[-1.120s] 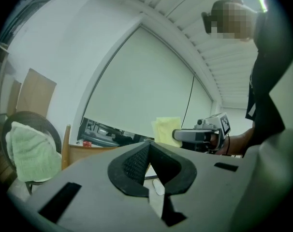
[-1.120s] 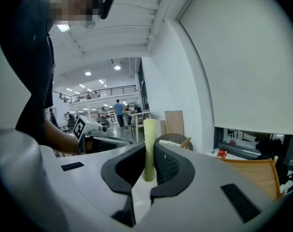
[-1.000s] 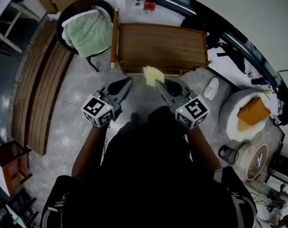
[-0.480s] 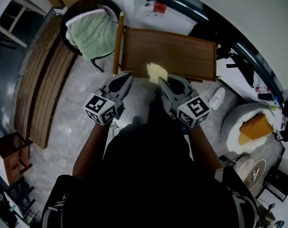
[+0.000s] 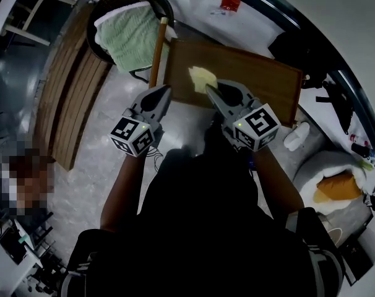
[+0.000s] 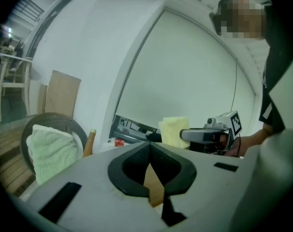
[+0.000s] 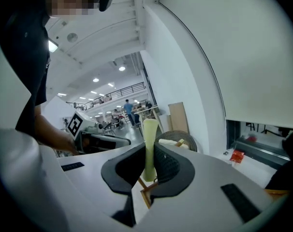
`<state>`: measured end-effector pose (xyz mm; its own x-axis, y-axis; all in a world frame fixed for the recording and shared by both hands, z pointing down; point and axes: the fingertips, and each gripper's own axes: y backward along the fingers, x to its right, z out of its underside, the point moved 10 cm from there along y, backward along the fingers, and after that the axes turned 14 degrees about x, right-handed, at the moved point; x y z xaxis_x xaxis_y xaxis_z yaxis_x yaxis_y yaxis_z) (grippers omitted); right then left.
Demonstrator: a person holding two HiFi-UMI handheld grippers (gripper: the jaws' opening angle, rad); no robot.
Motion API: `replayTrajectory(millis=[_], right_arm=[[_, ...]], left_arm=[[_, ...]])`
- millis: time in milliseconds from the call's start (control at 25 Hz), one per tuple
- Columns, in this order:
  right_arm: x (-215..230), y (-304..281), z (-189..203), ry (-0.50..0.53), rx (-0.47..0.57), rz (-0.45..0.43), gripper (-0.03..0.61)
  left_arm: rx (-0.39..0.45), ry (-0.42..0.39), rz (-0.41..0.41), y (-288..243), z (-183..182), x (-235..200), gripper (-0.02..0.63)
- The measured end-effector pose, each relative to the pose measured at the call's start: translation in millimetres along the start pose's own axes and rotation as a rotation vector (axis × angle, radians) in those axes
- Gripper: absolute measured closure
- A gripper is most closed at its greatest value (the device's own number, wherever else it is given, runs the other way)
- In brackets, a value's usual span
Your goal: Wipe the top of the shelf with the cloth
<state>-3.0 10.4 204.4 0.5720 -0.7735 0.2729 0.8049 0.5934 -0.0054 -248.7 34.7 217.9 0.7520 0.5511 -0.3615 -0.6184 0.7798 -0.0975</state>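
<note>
The brown wooden shelf top point(image 5: 249, 73) lies ahead of me in the head view. A pale yellow cloth point(image 5: 202, 78) hangs over its near left part, pinched in my right gripper point(image 5: 209, 90), which is shut on it. In the right gripper view the cloth point(image 7: 150, 139) stands upright between the jaws of the right gripper point(image 7: 149, 166). My left gripper point(image 5: 166, 93) hovers at the shelf's near left edge, shut and holding nothing. The left gripper view shows its own tips point(image 6: 149, 164) closed, with the cloth point(image 6: 174, 132) off to the right.
A dark round chair with a green towel point(image 5: 129, 33) stands left of the shelf. Wooden planks point(image 5: 70, 98) lie on the floor further left. A white slipper point(image 5: 297, 136) and a white beanbag with an orange cushion point(image 5: 336, 187) sit to the right.
Both grippers have moved forward towards the shelf. The cloth, earlier at the shelf's near edge, now hangs over its top. The shelf sits further right in the view.
</note>
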Motion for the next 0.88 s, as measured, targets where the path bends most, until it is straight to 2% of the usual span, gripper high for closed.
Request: replayTrajectory(millis=[120, 280, 560, 720, 880], right_arm=[[25, -18, 4, -0.016, -0.005, -0.026, 0.534], [47, -40, 14, -0.047, -0.011, -0.026, 0.534], [63, -96, 59, -0.121, -0.049, 0.036, 0.534], [84, -125, 101, -0.169, -0.075, 0.115, 0.534], [98, -143, 140, -0.252, -0.089, 0.191, 0.534]], left_arm=[[-0.039, -0.031, -0.069, -17, -3, -11, 0.603], [-0.075, -0.022, -0.122, -33, -7, -28, 0.603], [-0.134, -0.017, -0.116, -67, -7, -75, 0.603], [-0.196, 0.032, -0.163, -91, 10, -105, 0.603], [-0.247, -0.017, -0.2, -114, 15, -125, 0.603]])
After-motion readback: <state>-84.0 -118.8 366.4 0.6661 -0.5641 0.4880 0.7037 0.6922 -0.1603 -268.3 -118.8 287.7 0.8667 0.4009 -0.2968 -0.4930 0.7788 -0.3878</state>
